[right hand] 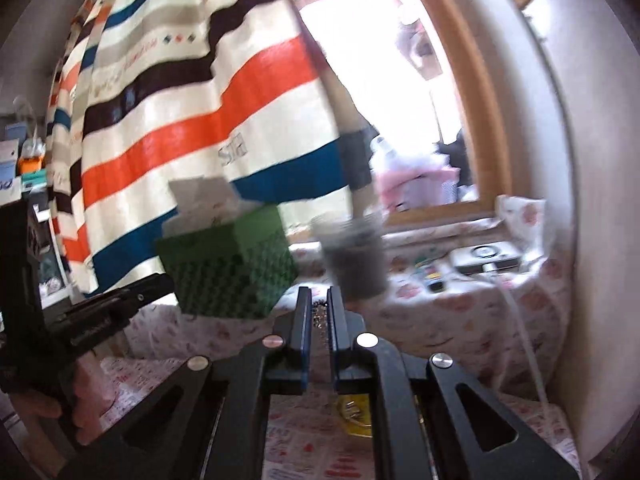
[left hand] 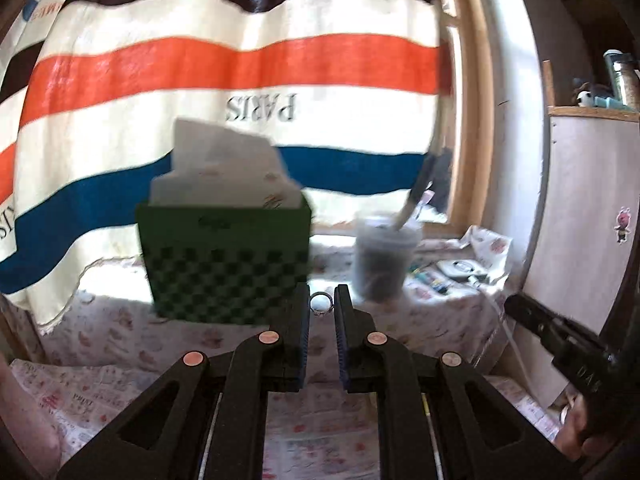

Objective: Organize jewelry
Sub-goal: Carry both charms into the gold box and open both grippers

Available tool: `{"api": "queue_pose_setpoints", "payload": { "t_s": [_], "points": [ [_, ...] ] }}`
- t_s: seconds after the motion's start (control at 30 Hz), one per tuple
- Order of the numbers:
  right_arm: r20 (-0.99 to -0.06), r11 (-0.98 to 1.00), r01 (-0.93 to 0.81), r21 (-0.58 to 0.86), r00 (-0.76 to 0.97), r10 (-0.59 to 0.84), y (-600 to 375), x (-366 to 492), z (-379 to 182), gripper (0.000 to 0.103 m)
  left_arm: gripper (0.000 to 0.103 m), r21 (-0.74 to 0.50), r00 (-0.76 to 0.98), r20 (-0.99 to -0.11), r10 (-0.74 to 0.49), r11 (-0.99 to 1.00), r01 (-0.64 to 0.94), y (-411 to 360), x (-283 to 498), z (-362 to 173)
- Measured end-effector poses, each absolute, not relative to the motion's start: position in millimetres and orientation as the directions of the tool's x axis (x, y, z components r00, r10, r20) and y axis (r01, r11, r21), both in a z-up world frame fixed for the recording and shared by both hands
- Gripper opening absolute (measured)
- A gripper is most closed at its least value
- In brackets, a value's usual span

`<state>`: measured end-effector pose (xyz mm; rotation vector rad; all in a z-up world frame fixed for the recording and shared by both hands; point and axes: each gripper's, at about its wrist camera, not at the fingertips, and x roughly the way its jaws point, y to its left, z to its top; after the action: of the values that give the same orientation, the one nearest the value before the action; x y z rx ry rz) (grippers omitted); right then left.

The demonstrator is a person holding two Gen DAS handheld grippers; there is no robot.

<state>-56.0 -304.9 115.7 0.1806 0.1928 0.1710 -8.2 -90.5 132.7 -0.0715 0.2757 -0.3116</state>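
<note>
From the left wrist view, the left gripper (left hand: pixel 321 306) holds a small silver ring with a pale round stone (left hand: pixel 321 303), its jaws clamped on it at the tips and lifted above the desk with the floral-printed cloth (left hand: pixel 440 312). Beyond stand a green checkered box stuffed with white papers (left hand: pixel 224 256) and a cloudy plastic cup with a brush in it (left hand: pixel 382 256), both blurred. From the right wrist view, the right gripper (right hand: pixel 319 312) has its jaws nearly together on a thin silvery chain (right hand: pixel 319 322) that hangs between them, also in the air. A yellow object (right hand: pixel 354 414) lies on the cloth below. I judge the task mid-way: both pieces are picked up, neither is put away yet, and I cannot tell where they belong.
</note>
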Motion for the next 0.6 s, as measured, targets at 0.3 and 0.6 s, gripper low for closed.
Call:
{"api": "queue_pose_setpoints", "payload": {
  "t_s": [0.3,0.6],
  "points": [
    [-0.171,0.966,-0.062,0.252,0.979,0.107,-357.2,-49.3,99.5,0.007,0.011,-0.149,0.866,-0.300,-0.400,0.916,0.372,-145.1,7.3,119.7],
    [-0.169,0.954,-0.060,0.295,0.979,0.114,-381.3,-44.1,94.0,0.007,0.011,-0.236,0.753,-0.437,-0.492,0.871,0.432,-196.6,48.1,75.5]
  ]
}}
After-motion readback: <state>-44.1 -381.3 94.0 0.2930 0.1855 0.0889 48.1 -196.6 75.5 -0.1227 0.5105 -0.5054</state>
